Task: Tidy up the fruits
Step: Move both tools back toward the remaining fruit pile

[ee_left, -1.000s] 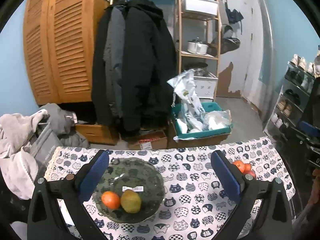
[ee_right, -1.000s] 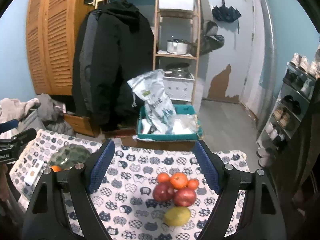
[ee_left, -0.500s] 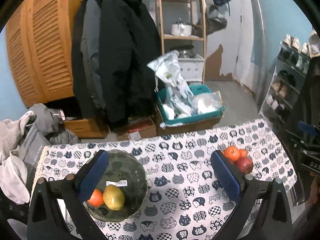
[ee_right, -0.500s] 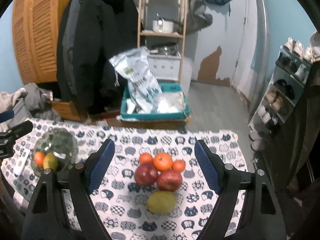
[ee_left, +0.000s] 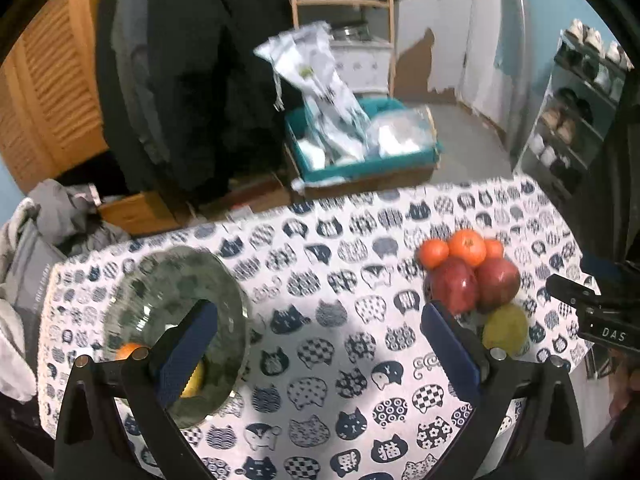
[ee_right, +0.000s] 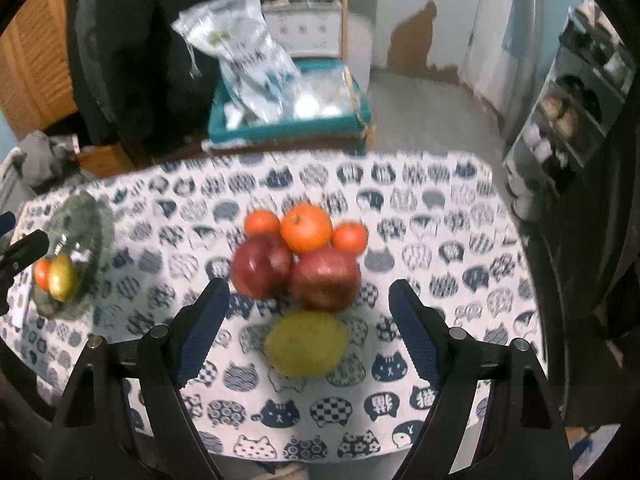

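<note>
A pile of fruit lies on the cat-print cloth: two red apples [ee_right: 324, 278], an orange [ee_right: 306, 227] flanked by two small tangerines [ee_right: 262, 222], and a yellow-green pear [ee_right: 306, 344] nearest me. My right gripper [ee_right: 308, 334] hovers open just above the pear, fingers on either side of it. At the left stands a green glass bowl [ee_right: 86, 220] holding a small orange [ee_right: 41, 274] and a pear [ee_right: 62, 278]. My left gripper [ee_left: 320, 354] is open over the cloth between the bowl [ee_left: 160, 292] and the fruit pile [ee_left: 474, 280], holding nothing.
The table's far edge drops to the floor, where a teal crate [ee_right: 292, 120] with plastic bags sits. Dark coats [ee_left: 200, 80] hang behind, a shoe rack [ee_left: 580, 120] stands at the right, and grey clothes [ee_left: 48, 232] lie at the left. The other gripper's body [ee_left: 600, 320] shows at the right.
Both grippers have tilted down and moved closer to the table. The right one has come in over the pear; the left view has swung right, bringing the fruit pile into sight.
</note>
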A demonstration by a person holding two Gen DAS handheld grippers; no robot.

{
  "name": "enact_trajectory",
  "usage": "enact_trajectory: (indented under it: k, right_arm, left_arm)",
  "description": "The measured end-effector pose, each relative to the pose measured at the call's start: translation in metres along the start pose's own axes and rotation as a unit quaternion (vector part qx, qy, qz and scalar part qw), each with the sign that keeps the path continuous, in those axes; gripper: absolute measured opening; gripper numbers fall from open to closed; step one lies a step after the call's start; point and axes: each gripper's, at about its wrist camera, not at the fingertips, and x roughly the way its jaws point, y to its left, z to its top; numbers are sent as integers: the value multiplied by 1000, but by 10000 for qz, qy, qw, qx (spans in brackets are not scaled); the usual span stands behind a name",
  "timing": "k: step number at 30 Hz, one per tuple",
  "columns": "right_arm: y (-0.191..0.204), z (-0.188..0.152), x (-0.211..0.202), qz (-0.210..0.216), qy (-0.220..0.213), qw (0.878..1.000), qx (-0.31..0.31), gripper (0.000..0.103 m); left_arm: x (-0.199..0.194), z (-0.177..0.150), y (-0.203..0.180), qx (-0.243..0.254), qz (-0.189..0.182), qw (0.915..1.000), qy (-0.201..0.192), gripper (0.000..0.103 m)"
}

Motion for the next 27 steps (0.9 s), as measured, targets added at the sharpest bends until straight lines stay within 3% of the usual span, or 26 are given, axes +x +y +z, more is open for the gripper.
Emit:
enact_trajectory:
  k: [18, 27]
  right_arm:
    - [-5, -36, 94, 177, 1341, 9905, 249, 81]
    - [0, -37, 105, 332, 1381, 9895, 257, 81]
  left_arm:
    - [86, -36, -17, -65, -91, 9938, 1107, 103]
    - [108, -48, -24, 51, -48, 9900, 1407, 103]
